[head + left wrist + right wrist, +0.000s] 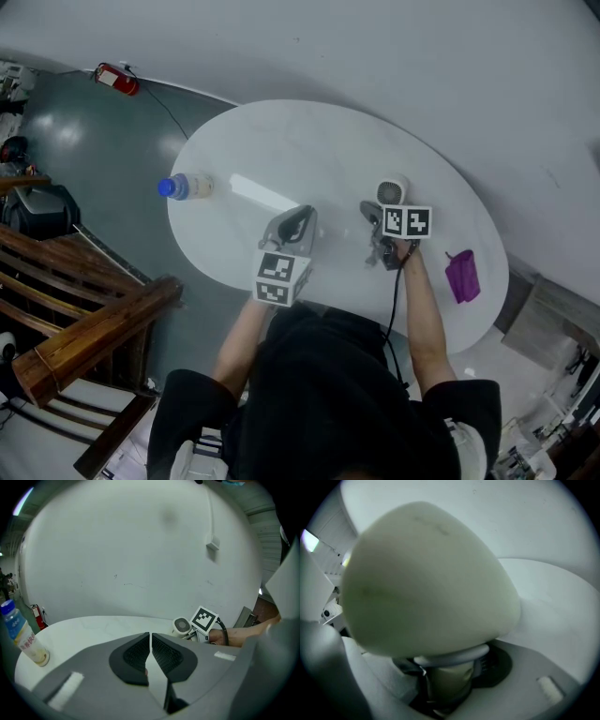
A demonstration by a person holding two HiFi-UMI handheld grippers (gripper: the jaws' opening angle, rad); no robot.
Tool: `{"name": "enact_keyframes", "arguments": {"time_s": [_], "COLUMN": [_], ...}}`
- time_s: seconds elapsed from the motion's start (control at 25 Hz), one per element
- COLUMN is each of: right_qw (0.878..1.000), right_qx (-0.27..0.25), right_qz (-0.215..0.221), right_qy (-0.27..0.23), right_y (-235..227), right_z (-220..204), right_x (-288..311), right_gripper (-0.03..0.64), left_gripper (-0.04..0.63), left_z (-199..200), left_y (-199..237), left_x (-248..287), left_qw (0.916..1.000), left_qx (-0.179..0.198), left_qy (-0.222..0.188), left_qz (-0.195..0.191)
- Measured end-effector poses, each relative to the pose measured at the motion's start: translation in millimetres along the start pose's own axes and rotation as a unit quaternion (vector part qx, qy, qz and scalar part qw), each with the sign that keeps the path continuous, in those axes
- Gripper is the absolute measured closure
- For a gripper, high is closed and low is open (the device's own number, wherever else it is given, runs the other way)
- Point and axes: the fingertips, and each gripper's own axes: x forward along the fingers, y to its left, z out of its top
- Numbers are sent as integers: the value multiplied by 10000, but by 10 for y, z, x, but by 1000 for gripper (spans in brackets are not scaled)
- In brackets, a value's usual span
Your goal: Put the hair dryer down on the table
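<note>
The person's right gripper (380, 225) is clamping its 2 jaws on the handle of the white, round-headed plastic hair dryer (392, 190), and in the right gripper view the pale head (422, 578) is filling most of the frame while the handle is sitting pinched low between the jaws of that gripper (445, 677). The dryer is hanging over the far right part of the white oval table (309, 141); no view is showing whether it is touching the top, so the setting-down is looking unfinished, with lowering and letting go left to do. The left gripper (298, 225) is hovering just beside it over the near middle of the table, and in its own view the 2 dark ribbed pads are standing together with only a hairline slit and nothing between them (150, 641). Room is looking generous: bare tabletop is lying all around the dryer, the clear plastic bottle with a blue cap (186, 187) is standing well apart near the left edge, and the small purple object (461, 276) is lying near the right edge. The dark cable (394, 300) is trailing back along the right forearm over the near edge, which could drag on the dryer once it is released.
</note>
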Motion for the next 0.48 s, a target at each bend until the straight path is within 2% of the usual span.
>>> {"name": "enact_keyframes", "arguments": {"time_s": [0.48], "right_qw": [9999], "right_qx": [1], "right_qz": [-60], "right_qy": [-157], "right_y": [6], "right_z": [-68], "right_x": [-89], "right_gripper": [363], "left_gripper": [572], "left_z": [-4], "left_y": [-50], "left_x": [-98], "left_qw": [10000], "left_qx": [27], "left_qy": [-76], "left_qz": [-29]}}
